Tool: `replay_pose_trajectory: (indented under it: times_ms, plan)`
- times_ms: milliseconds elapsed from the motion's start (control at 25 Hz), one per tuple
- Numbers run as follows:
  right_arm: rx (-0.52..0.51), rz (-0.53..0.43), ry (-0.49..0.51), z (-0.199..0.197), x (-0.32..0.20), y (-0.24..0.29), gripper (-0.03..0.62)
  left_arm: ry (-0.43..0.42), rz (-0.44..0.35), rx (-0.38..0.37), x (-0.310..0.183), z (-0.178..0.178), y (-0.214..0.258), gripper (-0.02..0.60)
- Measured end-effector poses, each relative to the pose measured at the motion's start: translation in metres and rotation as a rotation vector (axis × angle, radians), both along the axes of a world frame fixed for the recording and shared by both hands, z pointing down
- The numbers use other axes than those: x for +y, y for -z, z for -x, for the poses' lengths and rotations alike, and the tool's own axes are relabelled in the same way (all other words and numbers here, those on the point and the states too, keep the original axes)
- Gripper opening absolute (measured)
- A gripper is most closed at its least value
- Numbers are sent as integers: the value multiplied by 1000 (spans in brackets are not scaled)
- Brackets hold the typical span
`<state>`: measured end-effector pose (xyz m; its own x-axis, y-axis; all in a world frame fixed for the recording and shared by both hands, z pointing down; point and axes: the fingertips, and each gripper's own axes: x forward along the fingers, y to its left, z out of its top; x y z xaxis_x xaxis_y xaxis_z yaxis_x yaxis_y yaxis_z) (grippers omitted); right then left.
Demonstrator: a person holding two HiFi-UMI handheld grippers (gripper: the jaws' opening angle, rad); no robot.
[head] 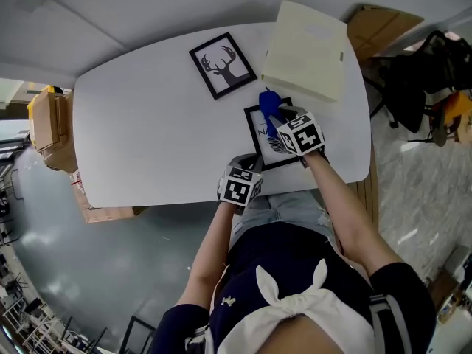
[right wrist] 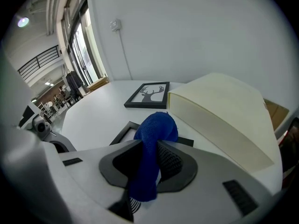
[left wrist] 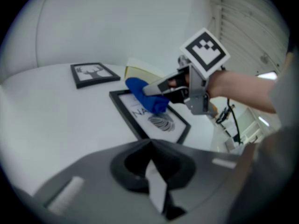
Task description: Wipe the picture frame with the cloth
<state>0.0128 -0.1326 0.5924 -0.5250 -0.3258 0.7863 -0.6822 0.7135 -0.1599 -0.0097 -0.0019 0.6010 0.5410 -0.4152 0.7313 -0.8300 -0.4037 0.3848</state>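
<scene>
Navy top [head: 291, 260], white knotted bow [head: 286, 301], pale grey shorts [head: 284, 203]

White table [head: 147, 124] w/ deer frame [head: 223, 65], 2nd pic frame [head: 258, 142] near edge, cream box [head: 306, 50].

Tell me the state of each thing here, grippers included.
right gripper: jaws shut on the blue cloth.
left gripper: jaws shut, empty.
blue cloth: bunched, over the near frame.
near frame: flat, face up, under the cloth.
deer frame: flat, face up, untouched.
cream bag: lying flat.
</scene>
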Motion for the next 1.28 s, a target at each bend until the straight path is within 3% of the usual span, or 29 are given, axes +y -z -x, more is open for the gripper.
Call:
replay_pose_trajectory:
  times_ms: [640, 840, 1040, 1280]
  plan:
    - [23, 7, -48, -39, -14, 0, 83, 10, -3, 0, 1, 2, -1, 2]
    - [-43, 16, -53, -43, -14, -6, 83, 19, 6, 10, 1, 3, -1, 2]
    - [-44, 9, -47, -44, -15, -8, 83, -2, 8, -67, 5, 11, -14, 0]
    - [-36, 2, -42, -42, -15, -8, 83, 36, -14, -65, 5, 13, -14, 0]
